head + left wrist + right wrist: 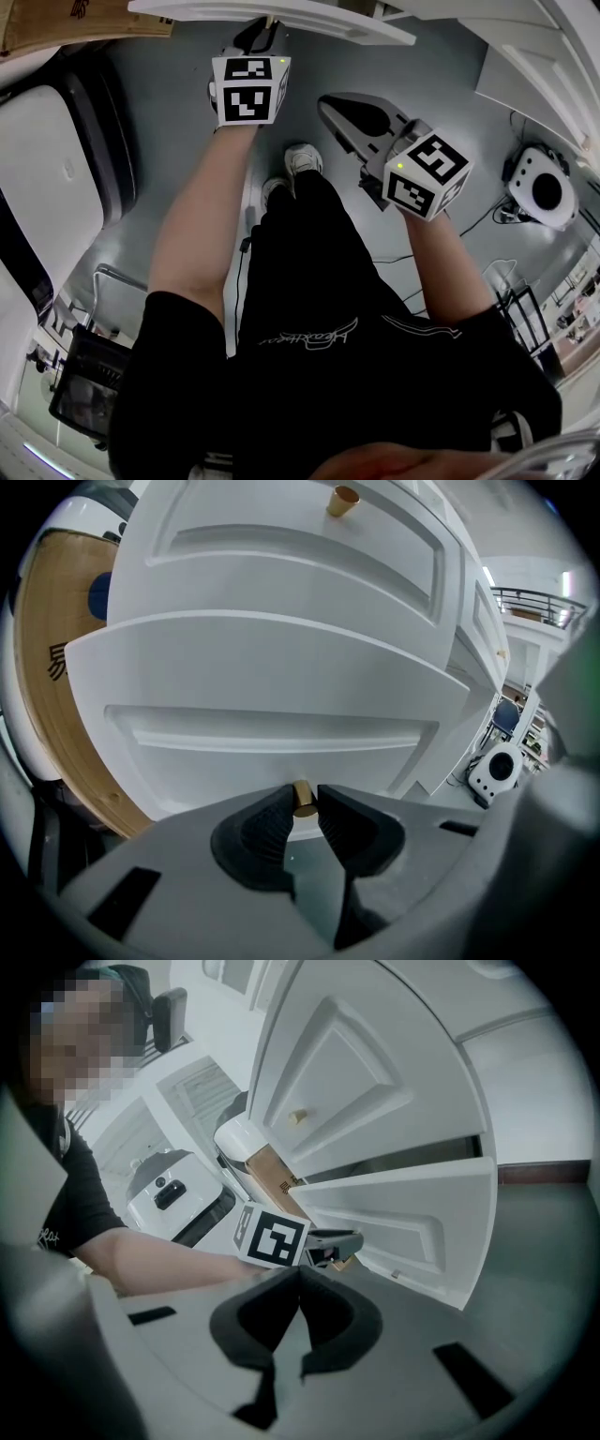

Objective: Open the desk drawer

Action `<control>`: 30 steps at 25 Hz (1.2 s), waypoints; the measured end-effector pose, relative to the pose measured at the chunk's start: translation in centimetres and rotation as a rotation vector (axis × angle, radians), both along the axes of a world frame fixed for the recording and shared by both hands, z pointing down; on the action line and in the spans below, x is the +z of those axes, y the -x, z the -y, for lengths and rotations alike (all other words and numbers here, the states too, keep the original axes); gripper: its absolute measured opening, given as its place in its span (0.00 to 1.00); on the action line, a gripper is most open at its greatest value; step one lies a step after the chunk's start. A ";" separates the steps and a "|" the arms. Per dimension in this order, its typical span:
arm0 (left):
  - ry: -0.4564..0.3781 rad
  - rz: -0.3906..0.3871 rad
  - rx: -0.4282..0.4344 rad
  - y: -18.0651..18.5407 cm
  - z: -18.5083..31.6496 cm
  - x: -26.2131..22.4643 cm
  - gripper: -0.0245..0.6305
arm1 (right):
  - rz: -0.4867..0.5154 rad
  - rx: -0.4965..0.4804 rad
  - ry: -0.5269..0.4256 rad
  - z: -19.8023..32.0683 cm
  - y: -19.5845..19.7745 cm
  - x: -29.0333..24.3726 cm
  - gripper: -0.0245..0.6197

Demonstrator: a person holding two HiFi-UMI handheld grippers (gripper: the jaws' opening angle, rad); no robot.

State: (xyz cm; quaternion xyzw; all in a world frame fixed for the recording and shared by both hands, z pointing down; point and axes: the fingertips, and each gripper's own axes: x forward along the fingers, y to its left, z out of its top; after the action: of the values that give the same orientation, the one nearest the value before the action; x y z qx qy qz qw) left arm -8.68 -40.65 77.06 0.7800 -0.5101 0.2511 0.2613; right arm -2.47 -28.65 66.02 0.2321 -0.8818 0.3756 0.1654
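Small knob (302, 798) of drawer (281, 747) clamped in left gripper (302, 792) — should pull straight, level, no twisting; right gripper (299, 1281) pinched together, empty — best kept clear.

Black shirt (375, 403) — white script logo (309, 336)

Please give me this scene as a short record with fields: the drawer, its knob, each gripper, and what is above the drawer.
drawer: white lower drawer, standing partly out of the desk
knob: brass knob on the drawer front, between the left jaws
left gripper: pads pressed on the brass knob from both sides
right gripper: jaws together, nothing between them, apart from the drawer
above: a closed white front with an upper knob, untouched
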 end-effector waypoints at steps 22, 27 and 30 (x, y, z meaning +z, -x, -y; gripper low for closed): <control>0.070 -0.005 0.025 0.8 -6.7 0.4 0.16 | 0.014 0.068 0.022 -2.7 -1.8 -0.2 0.05; 0.062 -0.006 0.040 1.0 -8.1 0.2 0.16 | 0.003 0.105 0.014 -3.9 -2.8 0.0 0.05; 0.057 -0.007 0.047 1.1 -9.2 0.1 0.16 | -0.007 0.133 0.013 -4.8 -3.4 0.2 0.05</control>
State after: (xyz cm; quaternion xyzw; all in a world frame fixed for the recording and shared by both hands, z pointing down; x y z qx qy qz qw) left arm -9.76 -31.49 77.21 0.7848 -0.4835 0.2691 0.2791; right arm 0.95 -23.81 66.23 0.2903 -0.8615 0.3907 0.1449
